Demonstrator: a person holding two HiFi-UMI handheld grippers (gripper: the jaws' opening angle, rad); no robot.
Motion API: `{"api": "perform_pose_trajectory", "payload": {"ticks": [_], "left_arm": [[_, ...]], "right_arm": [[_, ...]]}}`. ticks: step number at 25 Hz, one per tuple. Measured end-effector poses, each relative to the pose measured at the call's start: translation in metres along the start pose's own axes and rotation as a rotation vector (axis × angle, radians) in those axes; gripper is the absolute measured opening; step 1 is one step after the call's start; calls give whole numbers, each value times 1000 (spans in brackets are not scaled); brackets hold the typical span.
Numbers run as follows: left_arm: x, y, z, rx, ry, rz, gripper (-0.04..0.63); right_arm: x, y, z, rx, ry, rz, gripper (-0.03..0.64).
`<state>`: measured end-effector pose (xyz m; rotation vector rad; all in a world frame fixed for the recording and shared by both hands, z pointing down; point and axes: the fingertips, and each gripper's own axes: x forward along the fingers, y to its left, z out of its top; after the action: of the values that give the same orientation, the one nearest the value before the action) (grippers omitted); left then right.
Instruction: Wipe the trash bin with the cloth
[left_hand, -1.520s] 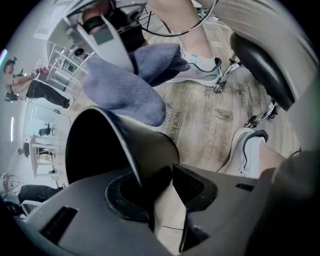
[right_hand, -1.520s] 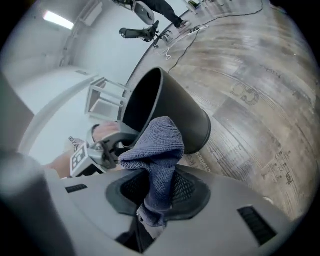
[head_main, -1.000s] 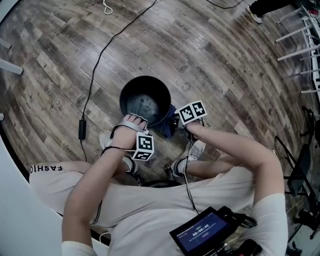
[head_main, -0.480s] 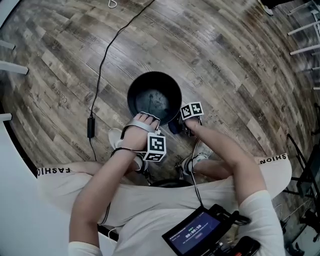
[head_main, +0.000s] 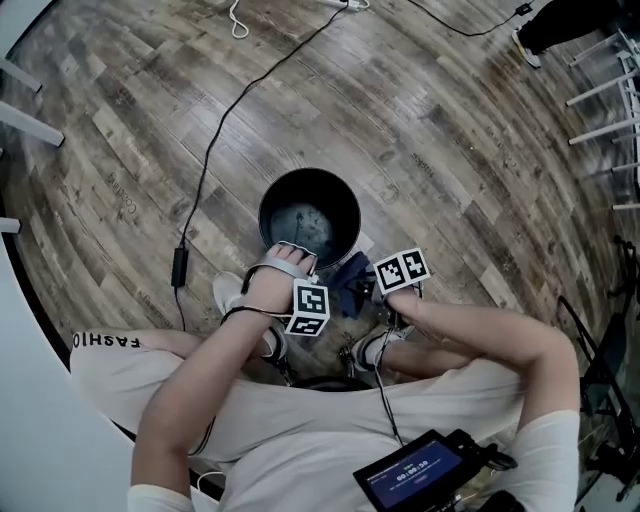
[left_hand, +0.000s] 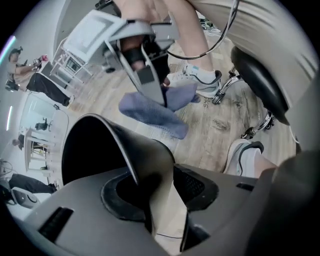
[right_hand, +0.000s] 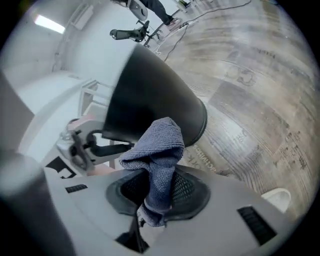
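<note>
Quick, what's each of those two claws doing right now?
Left gripper: open, jaws just opened, rim of the trash bin between them.
Right gripper: closed on the cloth.

The trash bin (head_main: 305, 218) stands on the floor (head_main: 450, 150). The cloth (head_main: 350, 285) is just beside it, right; the cable (head_main: 205, 170) runs left.

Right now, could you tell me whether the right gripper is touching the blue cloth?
Touching. The right gripper view shows the right gripper with its jaws closed on the blue cloth, which bunches up above them.
</note>
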<state>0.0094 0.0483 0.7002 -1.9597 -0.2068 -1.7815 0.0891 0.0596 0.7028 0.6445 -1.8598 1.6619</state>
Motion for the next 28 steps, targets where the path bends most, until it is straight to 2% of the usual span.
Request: {"api": "perform_pose_trajectory", "payload": {"ticks": [3, 6, 7, 8, 10, 13, 19, 22, 25, 28], "left_arm": [[-1, 0, -3, -4, -3, 7, 164], [3, -3, -2, 13, -7, 37, 159], [4, -2, 0, 13, -15, 46, 107], [3, -1, 2, 11, -25, 48, 92], [3, -2, 5, 11, -48, 36, 81], [3, -4, 10, 18, -72, 19, 74], [4, -3, 13, 40, -80, 8, 77], [4, -3, 12, 33, -73, 3, 77], [6, -1, 14, -5, -68, 9, 78], [8, -1, 11, -28, -70, 8, 80]], "right_arm": [[-23, 40, 7, 6, -59, 61, 77], [-26, 55, 28, -16, -110, 76, 77], [-24, 54, 35, -24, -117, 76, 77], [-21, 51, 40, -34, -115, 74, 77], [-11, 39, 41, -57, -104, 69, 77], [10, 7, 40, -34, -113, 46, 77], [70, -80, 49, -31, -102, -76, 77], [100, -118, 48, -29, -56, -113, 77], [106, -127, 49, -22, -62, -121, 77], [98, -126, 41, 51, -67, -175, 77]]}}
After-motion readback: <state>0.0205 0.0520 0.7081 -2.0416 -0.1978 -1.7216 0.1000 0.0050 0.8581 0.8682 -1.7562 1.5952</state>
